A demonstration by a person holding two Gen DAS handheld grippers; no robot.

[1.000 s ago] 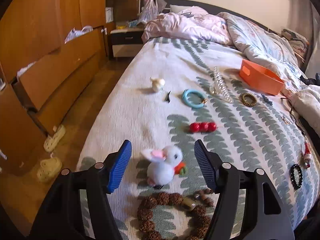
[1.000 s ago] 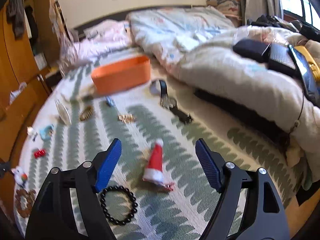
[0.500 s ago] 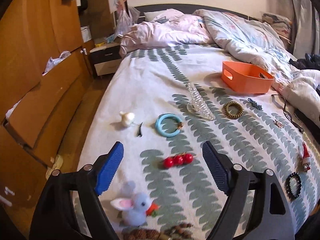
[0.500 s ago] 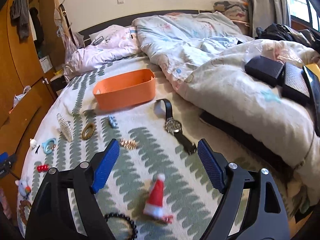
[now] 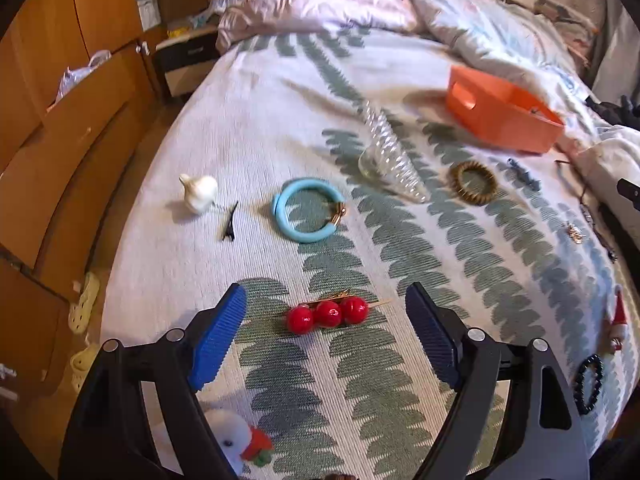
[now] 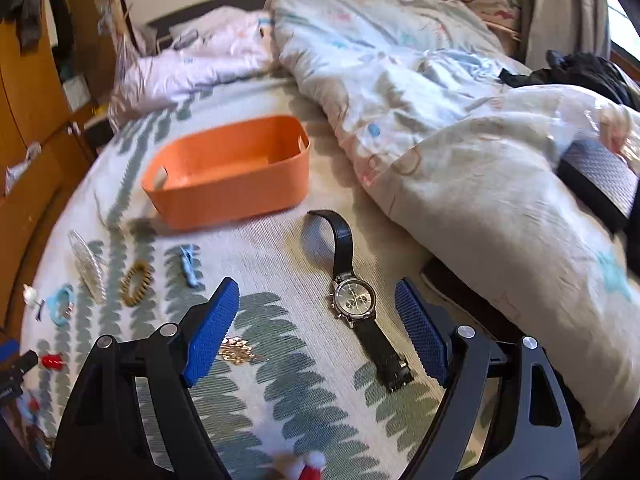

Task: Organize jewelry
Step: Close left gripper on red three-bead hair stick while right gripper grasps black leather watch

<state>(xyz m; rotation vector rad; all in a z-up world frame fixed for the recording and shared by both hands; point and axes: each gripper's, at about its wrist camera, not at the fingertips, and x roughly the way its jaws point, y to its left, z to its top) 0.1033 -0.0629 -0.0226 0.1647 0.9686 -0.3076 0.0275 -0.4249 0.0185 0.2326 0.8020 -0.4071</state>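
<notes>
Jewelry lies scattered on a leaf-patterned bedspread. In the left wrist view my left gripper (image 5: 326, 330) is open, with a red three-bead hair clip (image 5: 327, 314) lying between its fingertips. Beyond lie a blue bangle (image 5: 306, 210), a clear spiral clip (image 5: 386, 156), a brown ring (image 5: 474, 182) and the orange box (image 5: 502, 116). In the right wrist view my right gripper (image 6: 316, 326) is open above a black-strapped watch (image 6: 354, 300); a small gold piece (image 6: 236, 350) lies by its left finger. The orange box (image 6: 228, 172) is empty.
A rumpled duvet (image 6: 460, 128) covers the bed's right side. A white garlic-shaped piece (image 5: 198, 196), a black clip (image 5: 230, 222), a black bead bracelet (image 5: 588, 376), a Santa-hat clip (image 5: 618, 322) and a plush bunny (image 5: 236, 440) lie around. Wooden wardrobe (image 5: 52, 128) stands left.
Both grippers have moved forward over the bed. The left went from the bunny to the red bead clip. The right went from the Santa-hat clip to the watch.
</notes>
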